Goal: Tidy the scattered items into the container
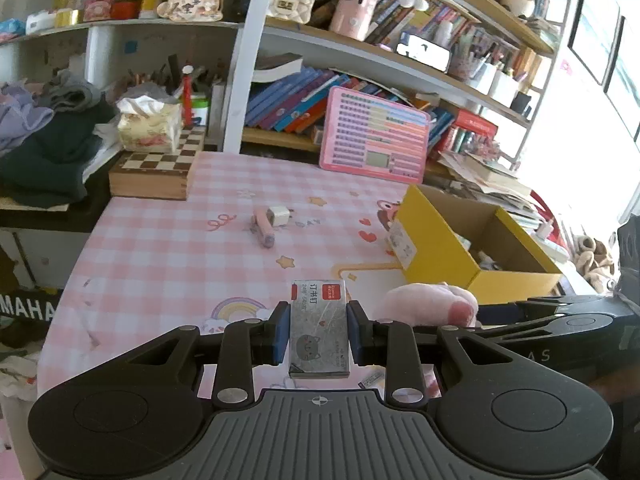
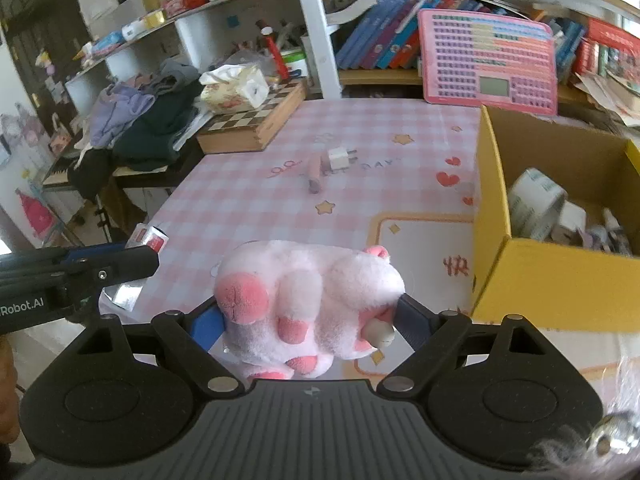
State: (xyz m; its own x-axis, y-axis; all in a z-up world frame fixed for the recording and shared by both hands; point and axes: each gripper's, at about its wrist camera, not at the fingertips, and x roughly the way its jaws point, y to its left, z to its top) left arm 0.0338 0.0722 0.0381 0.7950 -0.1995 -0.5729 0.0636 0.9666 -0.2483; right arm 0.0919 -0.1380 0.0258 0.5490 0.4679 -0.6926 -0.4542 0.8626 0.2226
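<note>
My left wrist view: low over table's [image 1: 160, 240] near edge, facing shelves [image 1: 360, 44]. My right wrist view: same, further right, closer to box [image 2: 520, 280]. Both share tablecloth, box, shelves.

A: Small grey cardboard staple box [image 1: 319, 330]? Glossy, scuffed print. Pink plush pig toy [image 2: 308, 300] = fuzzy cloth.
B: Yellow cardboard box [image 2: 560, 280], matt paperboard. Pink checked tablecloth [image 2: 248, 200] smooth w/ slight sheen. Wooden chessboard case [image 2: 256, 124], satin wood.
</note>
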